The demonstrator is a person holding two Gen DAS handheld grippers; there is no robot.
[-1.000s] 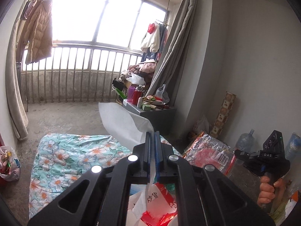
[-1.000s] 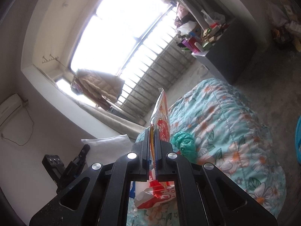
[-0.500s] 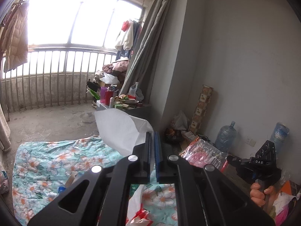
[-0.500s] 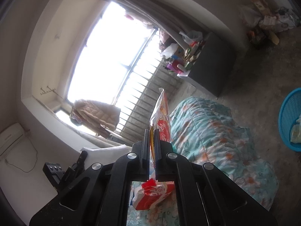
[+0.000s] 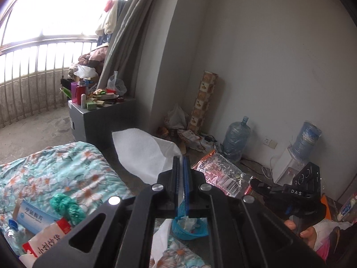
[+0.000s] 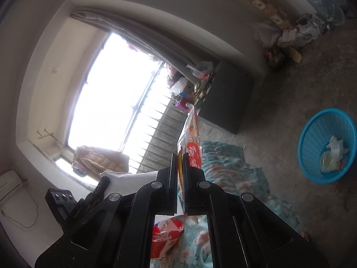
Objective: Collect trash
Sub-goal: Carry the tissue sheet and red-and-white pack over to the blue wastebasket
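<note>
Currently: trash in transit, both tools loaded.
Left tool [image 5: 181,163] clamped on white tissue [image 5: 142,154]; right tool [image 6: 180,159] clamped on red snack wrapper [image 6: 191,138], held above floral bed [image 6: 227,167]. Next, probably: carry across to blue basket [image 6: 316,131] on floor, release over opening.

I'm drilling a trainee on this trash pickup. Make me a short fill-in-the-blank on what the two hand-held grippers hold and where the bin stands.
1. The left hand-held gripper is shut on a white ____.
2. The right hand-held gripper is shut on a red snack ____.
3. The bin on the floor is ____ in colour.
4. The quilt has a ____ pattern.

Missing words: tissue; wrapper; blue; floral
</note>
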